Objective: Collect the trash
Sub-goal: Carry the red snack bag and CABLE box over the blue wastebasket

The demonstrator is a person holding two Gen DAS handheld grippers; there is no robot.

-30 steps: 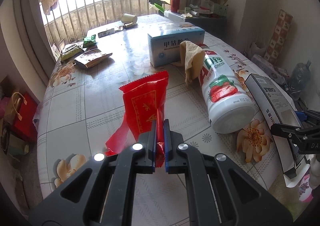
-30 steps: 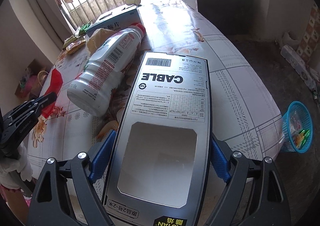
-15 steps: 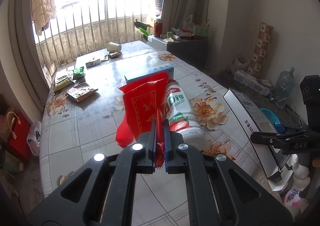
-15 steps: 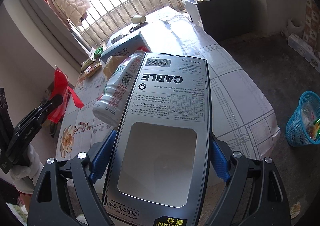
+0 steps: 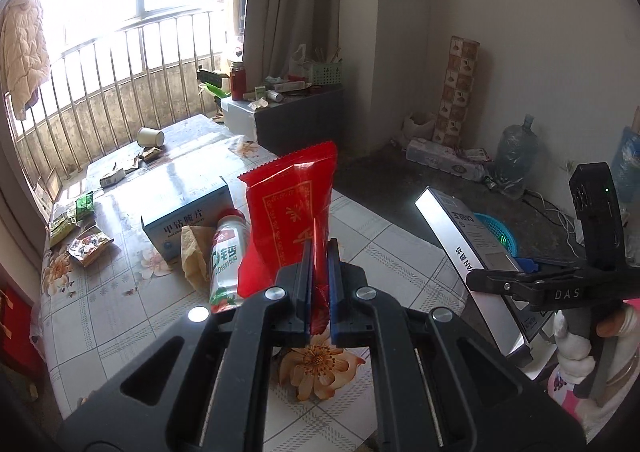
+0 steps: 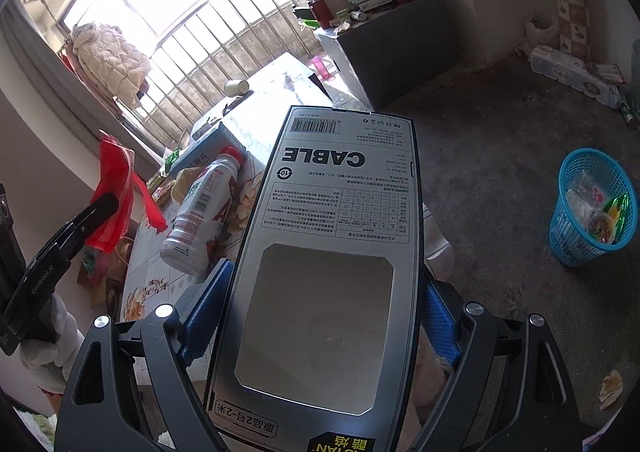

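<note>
My left gripper [image 5: 319,272] is shut on a red snack wrapper [image 5: 292,208] and holds it upright above the table's near edge; the wrapper also shows in the right wrist view [image 6: 114,188]. My right gripper [image 6: 320,316] is shut on a grey cable box [image 6: 332,252] with a cut-out window, held in the air off the table's right side; the box shows edge-on in the left wrist view [image 5: 468,264]. A blue mesh trash basket [image 6: 592,208] with wrappers inside stands on the floor to the right.
On the floral table [image 5: 120,316] lie a white strawberry drink bottle [image 5: 224,264], a crumpled brown paper [image 5: 194,252], a blue medicine box [image 5: 188,216], several snack packets [image 5: 80,228] and a paper cup [image 5: 150,137]. A cluttered cabinet [image 5: 296,112] stands behind.
Both grippers have risen and swung right, away from the table, with wrapper and box still held. The floor and the blue basket have come further into the right wrist view.
</note>
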